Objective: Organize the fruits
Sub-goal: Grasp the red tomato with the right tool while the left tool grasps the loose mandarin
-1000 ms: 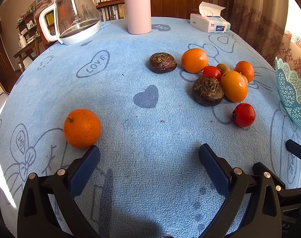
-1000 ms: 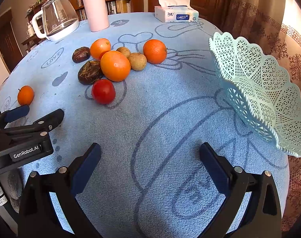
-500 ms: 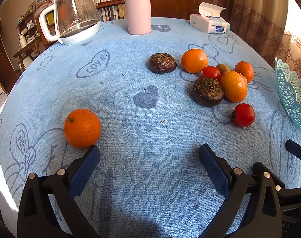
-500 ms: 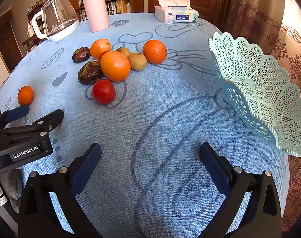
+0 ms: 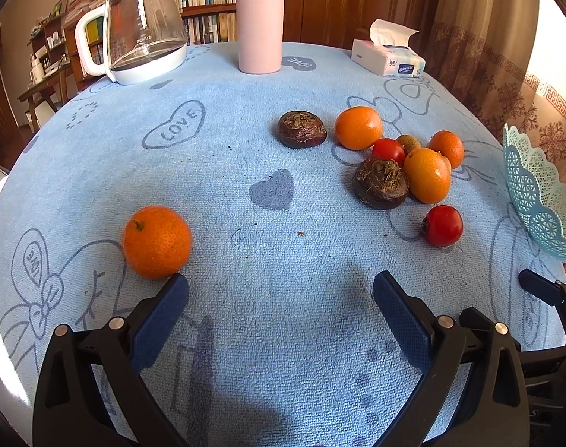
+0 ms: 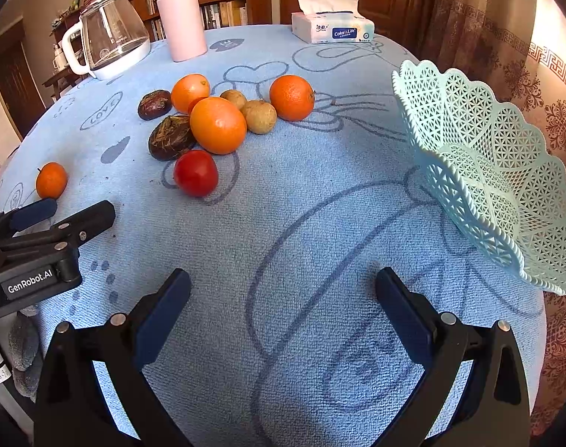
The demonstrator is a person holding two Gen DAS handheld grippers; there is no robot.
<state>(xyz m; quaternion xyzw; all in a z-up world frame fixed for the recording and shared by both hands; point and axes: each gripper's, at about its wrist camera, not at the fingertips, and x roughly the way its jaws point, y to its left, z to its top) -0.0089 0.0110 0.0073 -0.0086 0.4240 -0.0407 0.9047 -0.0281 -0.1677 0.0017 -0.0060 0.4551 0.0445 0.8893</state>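
left gripper (image 5: 281, 292) spread wide, grasping nothing; lone tangerine (image 5: 157, 241) lower left of frame, just off its left fingertip. right gripper (image 6: 283, 288) equally agape, empty. fruit cluster (image 6: 217, 124) upper left; lattice basket (image 6: 480, 171) right edge, unfilled, likely destination.

The right tongs (image 6: 281, 290) stood wide apart over bare blue cloth near the tabletop's (image 6: 320, 193) near edge, holding nothing. A pale turquoise lattice plastic basket (image 6: 484, 171) sat empty at the right edge. Toward the far left lay a cluster: a large orange (image 6: 218, 125), a red tomato (image 6: 195, 173) just in front, two dark brown water chestnuts (image 6: 170, 137), two tan round fruits (image 6: 258, 117). A lone small tangerine (image 6: 51, 180) lay near the left edge, just beyond the left tongs (image 6: 59, 212).
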